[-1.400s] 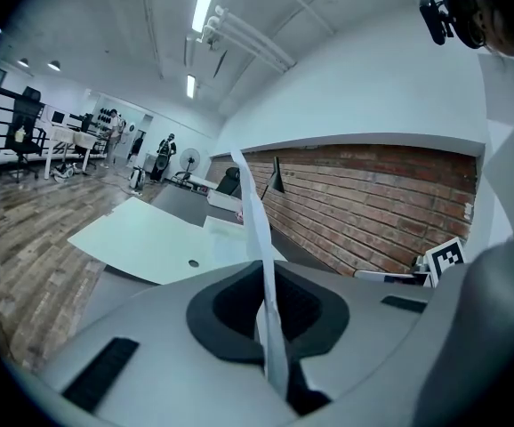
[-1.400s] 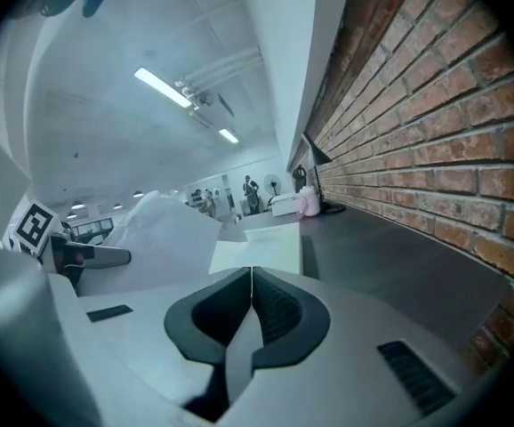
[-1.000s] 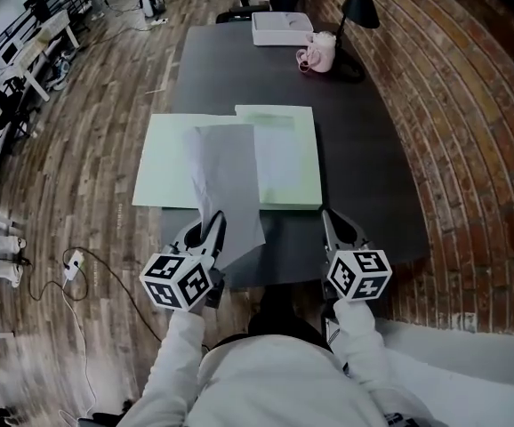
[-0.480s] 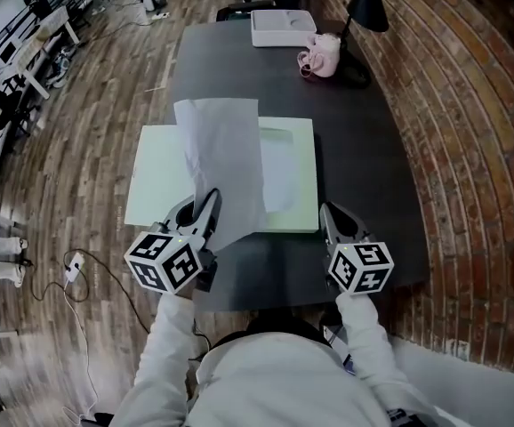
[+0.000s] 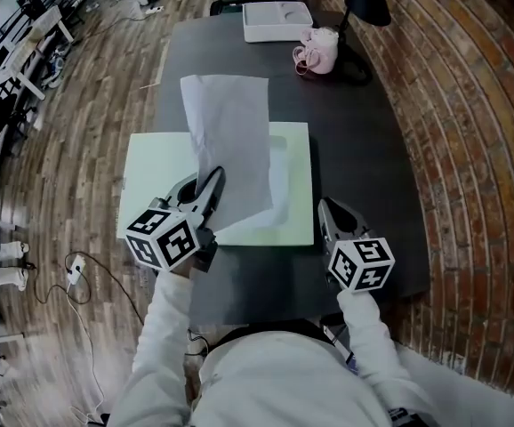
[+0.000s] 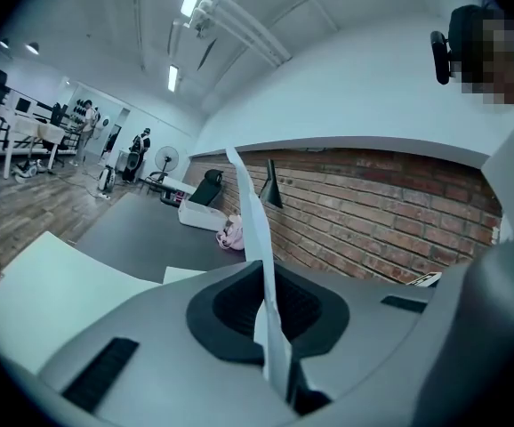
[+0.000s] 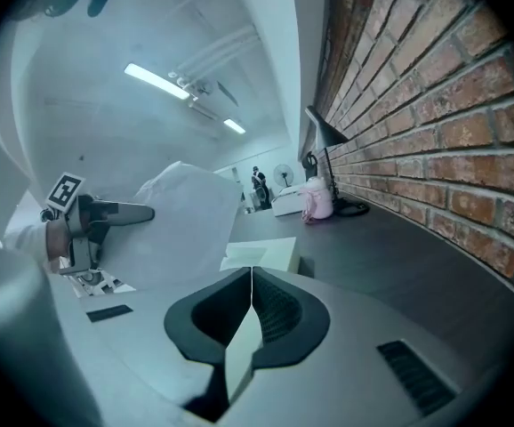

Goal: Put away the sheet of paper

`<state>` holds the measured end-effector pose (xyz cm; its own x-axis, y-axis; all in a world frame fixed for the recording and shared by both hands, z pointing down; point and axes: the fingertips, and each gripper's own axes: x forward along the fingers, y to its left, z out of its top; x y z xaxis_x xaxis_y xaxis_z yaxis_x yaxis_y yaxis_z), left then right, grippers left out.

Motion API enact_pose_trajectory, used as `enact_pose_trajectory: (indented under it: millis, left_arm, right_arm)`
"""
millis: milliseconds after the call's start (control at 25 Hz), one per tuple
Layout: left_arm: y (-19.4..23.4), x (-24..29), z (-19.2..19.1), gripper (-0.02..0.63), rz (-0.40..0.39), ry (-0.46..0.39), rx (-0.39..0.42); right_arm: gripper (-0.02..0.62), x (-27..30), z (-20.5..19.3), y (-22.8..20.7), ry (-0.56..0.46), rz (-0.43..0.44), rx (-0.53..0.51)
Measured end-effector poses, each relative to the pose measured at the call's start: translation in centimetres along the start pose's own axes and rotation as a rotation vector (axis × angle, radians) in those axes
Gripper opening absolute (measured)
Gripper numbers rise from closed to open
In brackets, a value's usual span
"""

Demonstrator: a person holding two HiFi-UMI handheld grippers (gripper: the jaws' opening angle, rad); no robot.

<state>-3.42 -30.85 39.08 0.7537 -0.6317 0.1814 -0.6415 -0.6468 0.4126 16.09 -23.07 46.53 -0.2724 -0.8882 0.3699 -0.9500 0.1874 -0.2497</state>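
Observation:
A white sheet of paper (image 5: 230, 140) hangs lifted over an open pale green folder (image 5: 159, 176) on the dark table (image 5: 355, 132). My left gripper (image 5: 214, 181) is shut on the sheet's near edge. In the left gripper view the paper (image 6: 259, 238) stands edge-on out of the closed jaws. My right gripper (image 5: 325, 210) is at the folder's near right corner, shut on a thin pale green layer of it (image 7: 239, 345). From the right gripper view the raised paper (image 7: 186, 229) and the left gripper (image 7: 141, 212) are at the left.
At the table's far end stand a white tray (image 5: 277, 20), a pink mug (image 5: 317, 50) and a black lamp (image 5: 364, 7). A brick wall (image 5: 470, 149) runs along the right. The folder's left half overhangs the table above the wooden floor, where a cable (image 5: 75, 274) lies.
My left gripper has carried the paper away from me; its far edge now reaches beyond the folder's far edge. The right gripper has stayed at the folder's near right corner.

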Motion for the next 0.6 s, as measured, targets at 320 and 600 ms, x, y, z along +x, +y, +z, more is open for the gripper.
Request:
enact_pose_trajectory:
  millis: [320, 600]
  left_arm:
    - [1.1, 2.9, -3.0, 0.017, -0.046, 0.051, -0.013]
    - [1.8, 3.2, -6.5, 0.017, -0.107, 0.184, -0.003]
  right_arm:
    - [0.028, 1.1, 0.1, -1.7, 0.009, 0.001, 0.004]
    - [0.028, 1.5, 0.0, -1.7, 0.014, 0.013, 0.009]
